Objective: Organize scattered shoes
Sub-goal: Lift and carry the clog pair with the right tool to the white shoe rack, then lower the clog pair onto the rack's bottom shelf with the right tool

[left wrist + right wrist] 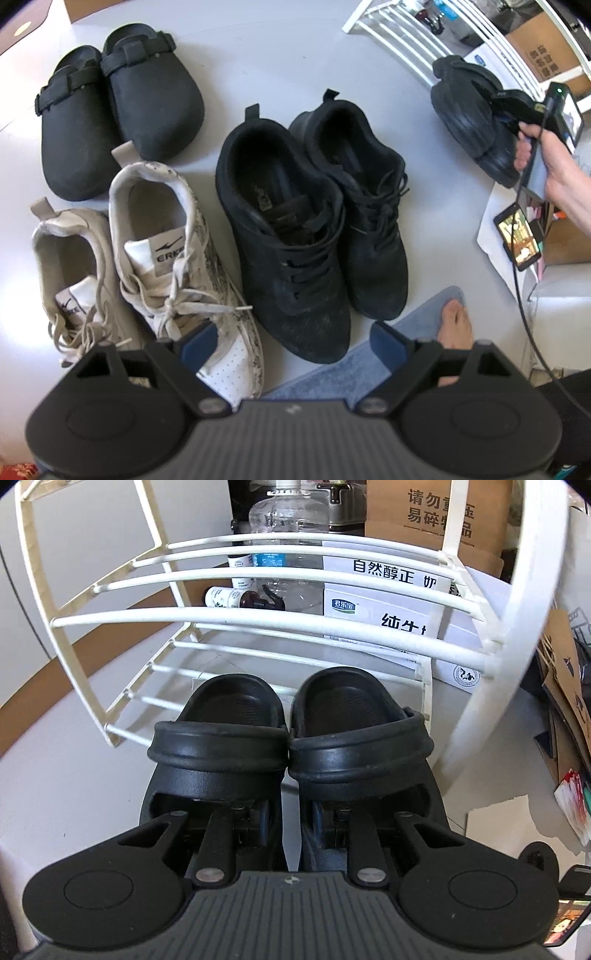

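Right gripper (290,812) clamps a pair of black sandals (288,738) in front of the white shoe rack (258,616); left gripper (291,341) hangs wide open over the shoes on the floor.

In the right wrist view the two fingers sit close together, one inside each sandal, pinching the touching inner walls of the pair between them; the heels point away toward the rack's lower bars. In the left wrist view the jaws stand far apart and hold nothing. Beyond them on the pale floor lie the black sneakers (310,221) in the middle, the white sneakers (147,258) to the left, and the black clogs (118,110) at far left, each pair side by side.
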Demonstrator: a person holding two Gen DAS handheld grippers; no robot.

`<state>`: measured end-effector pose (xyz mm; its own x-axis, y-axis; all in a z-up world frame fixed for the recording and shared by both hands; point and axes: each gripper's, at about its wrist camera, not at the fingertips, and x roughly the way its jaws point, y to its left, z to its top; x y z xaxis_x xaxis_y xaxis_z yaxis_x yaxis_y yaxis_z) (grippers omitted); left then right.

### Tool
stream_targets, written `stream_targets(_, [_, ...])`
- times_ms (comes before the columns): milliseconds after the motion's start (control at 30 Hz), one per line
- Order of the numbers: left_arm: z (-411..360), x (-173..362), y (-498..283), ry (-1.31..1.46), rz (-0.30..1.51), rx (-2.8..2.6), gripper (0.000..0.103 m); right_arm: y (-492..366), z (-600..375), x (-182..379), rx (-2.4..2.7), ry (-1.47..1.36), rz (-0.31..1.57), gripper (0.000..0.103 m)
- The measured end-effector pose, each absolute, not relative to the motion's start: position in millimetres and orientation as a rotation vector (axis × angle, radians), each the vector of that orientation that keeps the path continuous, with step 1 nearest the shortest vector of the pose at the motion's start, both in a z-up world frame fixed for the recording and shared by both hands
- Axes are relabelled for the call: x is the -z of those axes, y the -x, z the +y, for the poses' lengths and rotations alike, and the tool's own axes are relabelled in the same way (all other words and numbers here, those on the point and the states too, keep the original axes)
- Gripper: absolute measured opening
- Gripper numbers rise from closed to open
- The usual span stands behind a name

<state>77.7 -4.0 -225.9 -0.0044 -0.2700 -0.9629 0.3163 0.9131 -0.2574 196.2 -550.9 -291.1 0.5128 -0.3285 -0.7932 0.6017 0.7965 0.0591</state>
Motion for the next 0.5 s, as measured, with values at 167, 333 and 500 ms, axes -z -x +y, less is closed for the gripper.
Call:
stream_targets(167, [9.5, 220.5, -88.1, -0.024, 1.472, 0.404, 0.091, -200.6, -547.9, 298.8, 0.595, -0.358, 0.854, 0.025])
stream_targets(333, [15.9, 224.5, -90.8, -0.019, 1.483, 0.384, 0.091, -215.9, -547.2, 301.6, 0.612, -0.379, 0.82, 0.025])
stream_targets(500, [14.3, 228.0, -91.4, -0.007, 1.503, 0.391, 0.091, -232.2, -550.6, 308.6, 0.698, -0.387, 0.736, 0.026])
